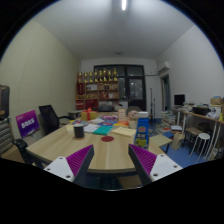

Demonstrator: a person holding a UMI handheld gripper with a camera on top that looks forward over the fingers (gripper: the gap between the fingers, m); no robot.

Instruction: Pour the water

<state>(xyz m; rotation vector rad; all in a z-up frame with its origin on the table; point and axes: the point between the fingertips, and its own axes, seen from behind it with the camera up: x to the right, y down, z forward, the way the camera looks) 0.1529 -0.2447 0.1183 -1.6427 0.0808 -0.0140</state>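
Note:
My gripper (112,163) is held high above the near end of a long wooden table (100,150). Its two fingers with purple pads (76,160) stand wide apart, with nothing between them. Far beyond the fingers on the table I see a dark cup-like item (78,131) and a round dark-red disc (109,143). I cannot make out any water vessel for certain.
Papers and small items (105,128) lie along the table. Black chairs (49,119) and a purple sign (27,124) stand at its left. A blue stool (142,129) and a desk with a monitor (180,101) are at right. Shelves (98,91) line the back wall.

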